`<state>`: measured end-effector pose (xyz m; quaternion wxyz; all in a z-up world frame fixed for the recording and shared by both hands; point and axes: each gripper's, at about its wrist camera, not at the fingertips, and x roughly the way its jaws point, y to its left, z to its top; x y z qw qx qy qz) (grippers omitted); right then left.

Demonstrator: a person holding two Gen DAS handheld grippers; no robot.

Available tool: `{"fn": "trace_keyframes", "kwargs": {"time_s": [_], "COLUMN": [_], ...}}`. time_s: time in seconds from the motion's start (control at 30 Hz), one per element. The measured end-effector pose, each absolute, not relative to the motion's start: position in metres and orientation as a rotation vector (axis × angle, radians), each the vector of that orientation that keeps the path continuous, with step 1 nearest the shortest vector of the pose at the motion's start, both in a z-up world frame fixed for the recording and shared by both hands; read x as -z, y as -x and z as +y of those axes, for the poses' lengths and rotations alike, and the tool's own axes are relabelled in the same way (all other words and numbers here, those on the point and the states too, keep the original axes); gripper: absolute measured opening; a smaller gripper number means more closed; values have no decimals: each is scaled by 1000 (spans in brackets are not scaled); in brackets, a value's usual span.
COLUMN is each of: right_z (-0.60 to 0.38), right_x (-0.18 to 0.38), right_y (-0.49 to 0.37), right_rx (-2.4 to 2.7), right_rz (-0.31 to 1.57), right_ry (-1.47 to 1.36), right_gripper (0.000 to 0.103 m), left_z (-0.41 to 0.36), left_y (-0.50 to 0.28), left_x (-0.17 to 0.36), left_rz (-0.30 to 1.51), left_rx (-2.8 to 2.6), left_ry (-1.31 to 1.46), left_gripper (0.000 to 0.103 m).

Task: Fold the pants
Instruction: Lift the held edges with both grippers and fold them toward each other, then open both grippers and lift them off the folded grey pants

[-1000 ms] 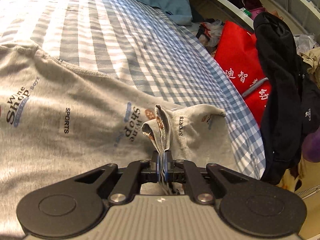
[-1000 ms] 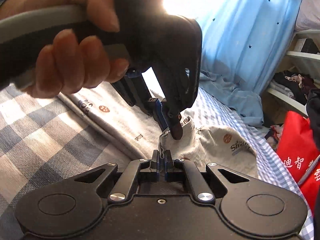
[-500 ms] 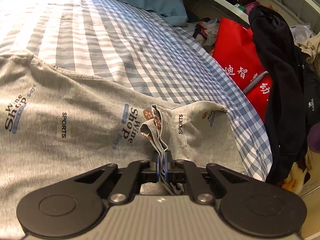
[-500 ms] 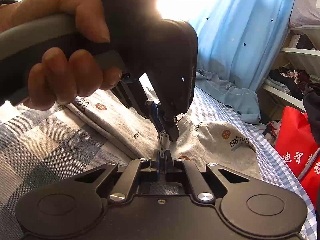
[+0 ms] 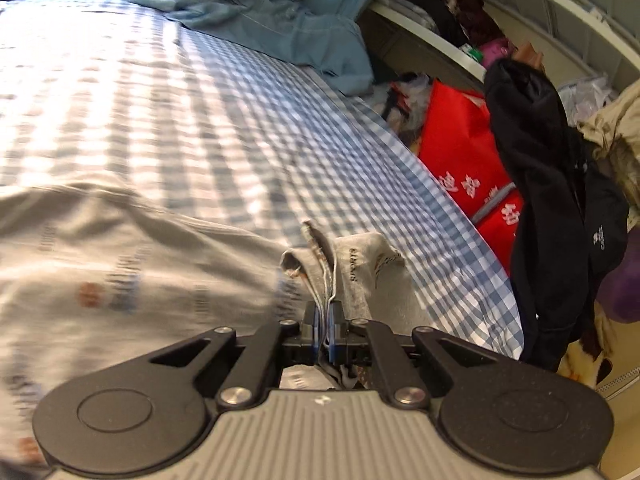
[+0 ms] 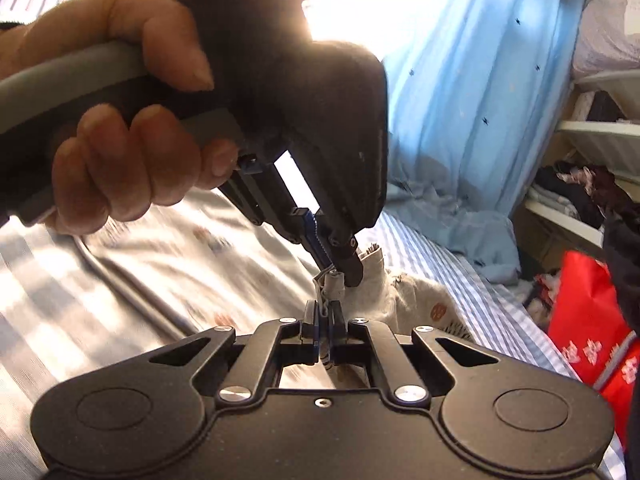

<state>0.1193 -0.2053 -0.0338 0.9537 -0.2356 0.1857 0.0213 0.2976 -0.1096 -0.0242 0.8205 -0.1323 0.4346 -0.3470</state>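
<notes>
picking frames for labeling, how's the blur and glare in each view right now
Left wrist view: motion blur smears the grey pants; the left tongs stay sharp. Right wrist view: window glare blows out the top, pants blurred.

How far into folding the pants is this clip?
Early to midway. Done: both grippers grip the grey pants at one bunched end. In hand: left gripper and right gripper shut on it. Left: most fabric lies spread on the checked bedsheet, unfolded.
</notes>
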Motion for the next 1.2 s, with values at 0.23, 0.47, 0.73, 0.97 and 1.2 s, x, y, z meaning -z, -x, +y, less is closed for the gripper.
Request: {"fn": "trace_keyframes", "kwargs": {"time_s": [0.23, 0.47, 0.73, 0.97, 1.2], "right_z": [-139, -106, -205, -344, -416], "right_x": [38, 54, 43, 30, 31], "right_y": [-129, -136, -107, -137, -220], "right_rx": [-192, -232, -104, 26, -195], "right_rz": [379, 450, 455, 477, 519], "right_ry": [481, 506, 457, 377, 301], "right_gripper": [3, 11, 66, 83, 74], "left_z": [-37, -9, -6, -60, -149], "left_y": [-295, -302, -274, -234, -225], "left_x": [19, 53, 56, 38, 47], "left_rz": [902, 939, 816, 632, 632], "left_rx": [643, 554, 431, 403, 606], "left_ry": [217, 149, 48, -86, -121], "left_gripper": [3, 4, 79, 85, 92]}}
